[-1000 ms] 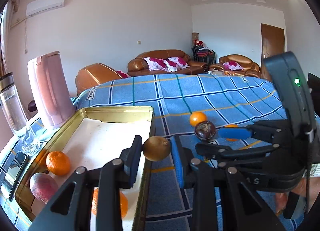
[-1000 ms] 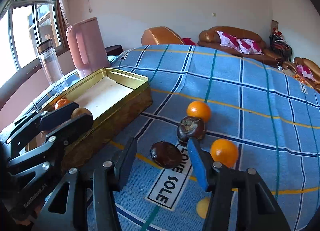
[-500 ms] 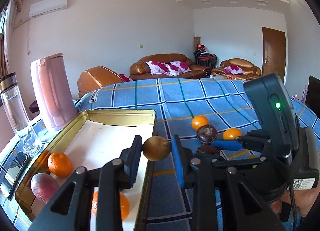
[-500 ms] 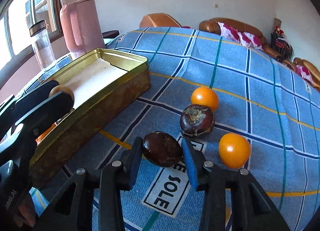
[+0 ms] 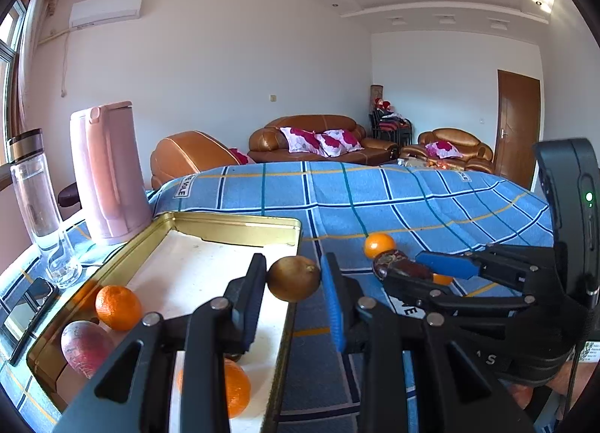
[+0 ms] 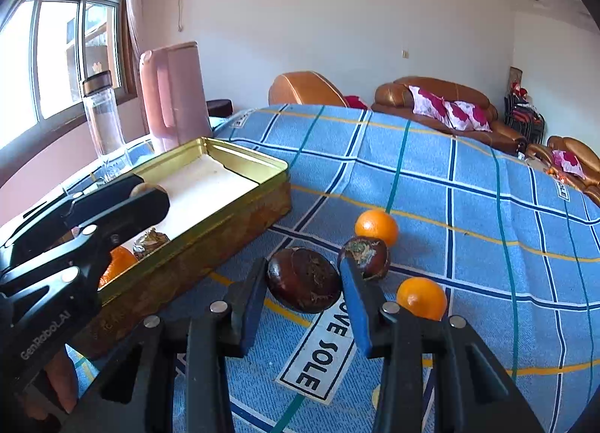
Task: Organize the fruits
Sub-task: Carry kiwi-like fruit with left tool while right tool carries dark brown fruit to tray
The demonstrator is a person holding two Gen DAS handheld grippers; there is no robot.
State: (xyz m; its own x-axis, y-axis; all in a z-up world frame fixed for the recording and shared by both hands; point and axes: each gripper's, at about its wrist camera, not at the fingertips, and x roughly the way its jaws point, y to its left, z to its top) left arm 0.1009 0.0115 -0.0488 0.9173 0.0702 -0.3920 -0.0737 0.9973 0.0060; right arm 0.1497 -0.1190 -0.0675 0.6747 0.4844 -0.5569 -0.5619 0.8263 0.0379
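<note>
My left gripper [image 5: 293,279] is shut on a brown-green round fruit [image 5: 293,278], held over the right rim of the gold tin [image 5: 232,225]. Inside the tin lie two oranges [image 5: 118,307] and a reddish fruit [image 5: 85,347]. My right gripper [image 6: 303,279] is shut on a dark brown fruit [image 6: 303,279], just above the blue checked cloth [image 6: 468,215] to the right of the tin [image 6: 210,245]. Beyond it lie another dark fruit [image 6: 363,252] and two oranges [image 6: 376,226]. The left gripper [image 6: 142,195] shows over the tin at left.
A pink kettle [image 5: 108,174] and a glass bottle [image 5: 37,200] stand behind the tin on the left, with a phone [image 5: 26,315] at the table's near-left edge. Brown sofas [image 5: 318,138] line the far wall. A hand [image 6: 62,384] shows under the left gripper.
The right gripper's jaws closed from wide apart onto the dark brown fruit. The left gripper has kept its fruit over the tin's rim with little movement.
</note>
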